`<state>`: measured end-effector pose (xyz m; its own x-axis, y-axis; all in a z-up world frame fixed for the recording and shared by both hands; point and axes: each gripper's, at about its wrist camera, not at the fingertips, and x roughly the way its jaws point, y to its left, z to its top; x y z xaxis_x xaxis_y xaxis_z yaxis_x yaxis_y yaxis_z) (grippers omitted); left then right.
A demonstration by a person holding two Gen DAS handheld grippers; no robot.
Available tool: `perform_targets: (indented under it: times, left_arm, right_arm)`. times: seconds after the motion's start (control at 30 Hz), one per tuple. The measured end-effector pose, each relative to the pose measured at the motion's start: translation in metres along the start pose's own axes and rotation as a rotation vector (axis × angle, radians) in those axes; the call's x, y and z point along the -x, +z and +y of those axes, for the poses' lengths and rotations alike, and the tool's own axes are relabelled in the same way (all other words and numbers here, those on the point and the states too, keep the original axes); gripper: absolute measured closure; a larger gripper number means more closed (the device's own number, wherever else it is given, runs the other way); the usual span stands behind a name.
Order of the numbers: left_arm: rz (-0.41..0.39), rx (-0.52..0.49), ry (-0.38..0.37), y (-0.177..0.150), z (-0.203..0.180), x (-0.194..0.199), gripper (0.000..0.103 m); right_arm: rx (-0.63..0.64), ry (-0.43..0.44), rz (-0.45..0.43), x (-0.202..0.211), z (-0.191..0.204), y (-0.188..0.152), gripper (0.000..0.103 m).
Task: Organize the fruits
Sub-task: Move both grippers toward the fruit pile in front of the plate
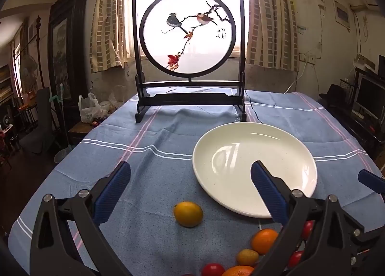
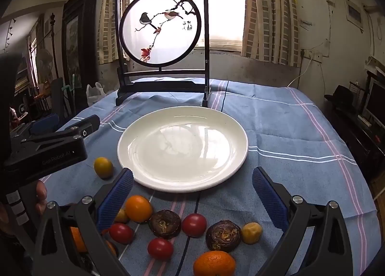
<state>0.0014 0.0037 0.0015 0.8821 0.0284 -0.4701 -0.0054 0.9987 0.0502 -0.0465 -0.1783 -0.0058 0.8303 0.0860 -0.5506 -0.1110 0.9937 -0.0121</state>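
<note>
Several loose fruits (image 2: 190, 235) beside white plate (image 2: 238, 155)

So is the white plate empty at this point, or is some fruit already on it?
Empty. The plate shows only bare white glaze and window reflections in both views; every fruit, such as the orange, lies on the tablecloth.

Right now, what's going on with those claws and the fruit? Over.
Left gripper open, right gripper open, both holding nothing. Plate bare. Fruits loose on cloth before it. Path unobstructed.
</note>
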Motion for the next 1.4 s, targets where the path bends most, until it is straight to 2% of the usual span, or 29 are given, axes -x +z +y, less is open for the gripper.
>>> perform_targets:
  times: [0.3, 0.9, 1.13, 1.3, 1.4]
  left_arm:
    - [-0.002, -0.025, -0.036, -0.004, -0.005, 0.011, 0.005]
    - [-0.015, -0.055, -0.040, -0.009, -0.001, 0.045, 0.005]
    - [-0.008, -0.091, -0.052, -0.015, 0.009, 0.053, 0.005]
    - [0.034, -0.127, -0.112, -0.031, 0.022, 0.061, 0.005]
    - [0.071, -0.184, -0.187, -0.052, 0.028, 0.072, 0.005]
  right_arm:
    - [0.013, 0.000, -0.004, 0.000, -0.004, -0.005, 0.004]
    - [0.061, 0.011, -0.035, 0.041, 0.001, -0.013, 0.004]
    - [0.092, 0.030, -0.010, 0.051, 0.001, -0.019, 0.004]
    - [0.115, 0.079, 0.032, 0.056, -0.005, -0.030, 0.004]
    - [0.159, 0.138, 0.077, 0.064, -0.011, -0.043, 0.004]
